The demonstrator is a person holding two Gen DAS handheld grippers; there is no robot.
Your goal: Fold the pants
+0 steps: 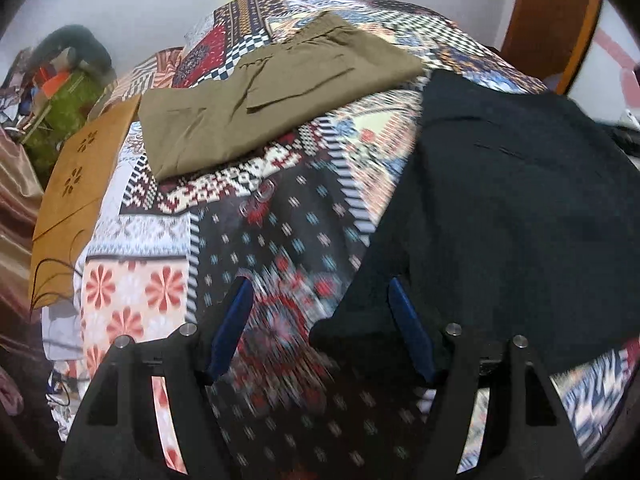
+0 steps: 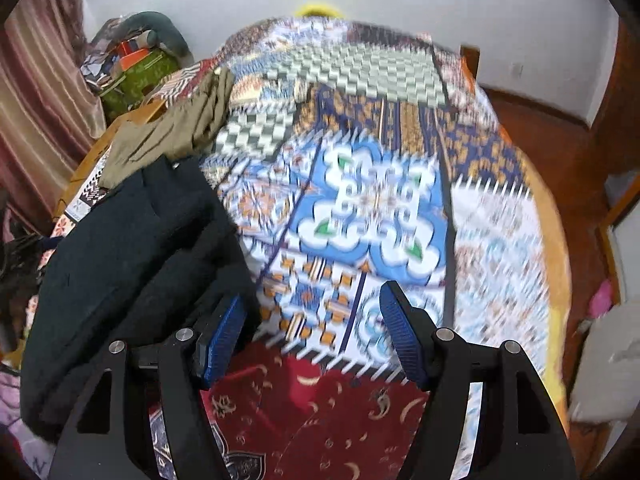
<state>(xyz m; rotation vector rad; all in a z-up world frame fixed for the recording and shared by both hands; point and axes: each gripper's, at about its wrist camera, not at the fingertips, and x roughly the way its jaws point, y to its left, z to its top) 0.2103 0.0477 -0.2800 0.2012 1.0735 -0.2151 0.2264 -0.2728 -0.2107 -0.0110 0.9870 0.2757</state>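
Black fabric first: the black pants lie in a loose heap on the bed's patchwork quilt, right of the left tongs and left of the right tongs. Both tongs stand released, blue pads apart, nothing between them but quilt. The heap's near edge sits right at the left tongs' right finger, and in the right wrist view it crowds the inner finger there too; touching or not, I cannot tell through the blur. Further back, on the left, the olive pants lie folded flat, well apart from the black pair. Over the bed's far left corner, a cluttered pile holds a green box and orange bits, too small to sort out. An orange-brown board with flower cut-outs runs along the bed's left edge. Pinkish curtain hangs far left; wooden floor shows to the right.
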